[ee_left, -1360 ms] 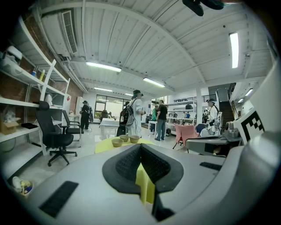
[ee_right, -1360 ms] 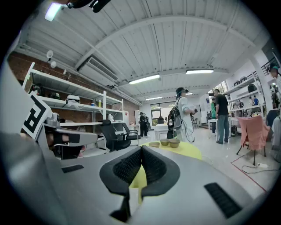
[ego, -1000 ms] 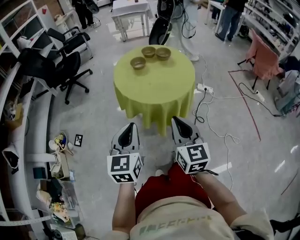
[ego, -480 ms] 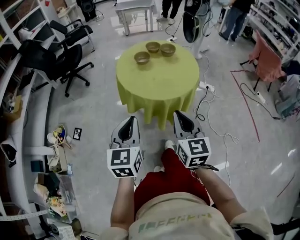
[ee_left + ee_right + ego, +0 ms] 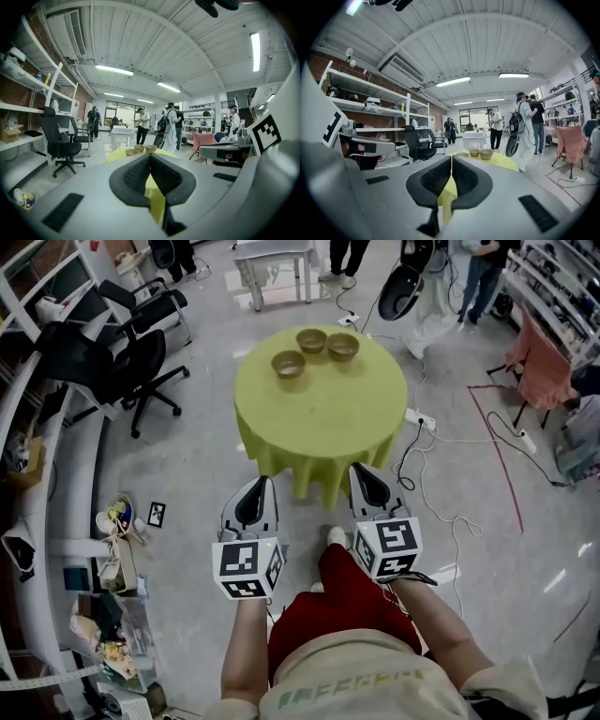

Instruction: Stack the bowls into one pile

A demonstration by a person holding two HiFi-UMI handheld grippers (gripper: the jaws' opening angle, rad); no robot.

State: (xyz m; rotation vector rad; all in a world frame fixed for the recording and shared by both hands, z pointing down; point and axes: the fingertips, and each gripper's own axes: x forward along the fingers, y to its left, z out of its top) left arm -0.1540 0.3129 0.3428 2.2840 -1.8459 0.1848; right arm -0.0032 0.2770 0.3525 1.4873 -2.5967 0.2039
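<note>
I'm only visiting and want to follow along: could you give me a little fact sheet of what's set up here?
Table: round table with a yellow-green cloth, ahead of the person
Bowls: three brown round bowls, unstacked, near its far edge: left bowl, middle bowl, right bowl
Left gripper: shut, empty, short of the table
Right gripper: shut, empty, short of the table
Stacking: not begun

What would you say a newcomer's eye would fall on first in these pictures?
The round table under a yellow-green cloth stands out mid-floor, with three brown bowls standing unstacked at its far side. Nearer, the left tongs and right tongs, both shut and empty, point toward it from short of its edge.
</note>
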